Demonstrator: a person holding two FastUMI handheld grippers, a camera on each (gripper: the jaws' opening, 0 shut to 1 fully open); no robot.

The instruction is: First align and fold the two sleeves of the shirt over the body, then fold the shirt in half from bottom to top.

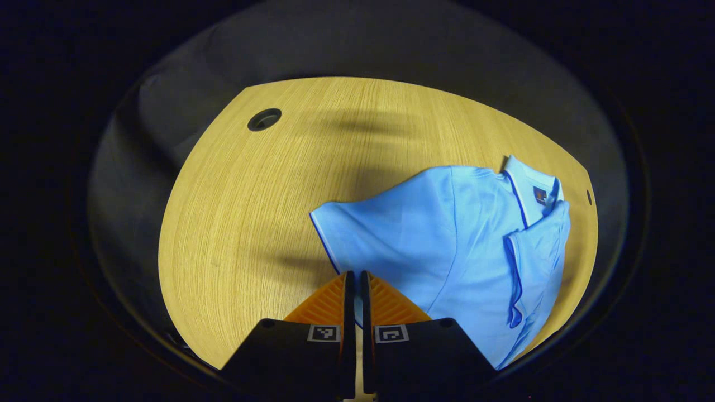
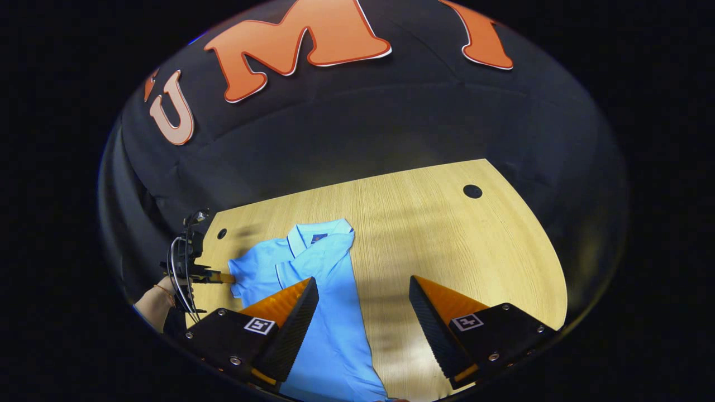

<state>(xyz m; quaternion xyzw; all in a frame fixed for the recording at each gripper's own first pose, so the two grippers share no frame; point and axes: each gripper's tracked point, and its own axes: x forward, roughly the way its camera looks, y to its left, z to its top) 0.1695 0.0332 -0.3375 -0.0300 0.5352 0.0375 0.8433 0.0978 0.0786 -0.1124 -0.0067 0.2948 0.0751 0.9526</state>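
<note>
The shirt (image 1: 447, 245) lies on the wooden table (image 1: 234, 223), collar (image 1: 530, 192) toward the far edge, body running toward the near edge. One sleeve (image 1: 536, 251) is already folded over the body and lies along the front, so approx. one third of the task looks done. The other sleeve (image 1: 368, 234) is in work now: the left gripper (image 1: 355, 279) has its fingers pressed nearly together, w/ the sleeve's hem going in between them, so I judge they pinch the hem, and the cloth rises a little off the table there. In the right gripper view the left gripper (image 2: 226, 277) shows at the sleeve's edge (image 2: 240, 279), w/ a hand (image 2: 153, 304) behind it, which agrees w/ this. The right gripper (image 2: 363, 290) hovers over the lower part of the shirt, fingers wide apart, holding nothing; one finger is over the blue cloth, the other over bare table. Still left, as far as I can judge: bring this second sleeve across the body and align it w/ the first, then fold the bottom hem up to the collar. The bottom hem itself is hidden below the fingers in both views, so I cannot say if it lies flat.
</note>
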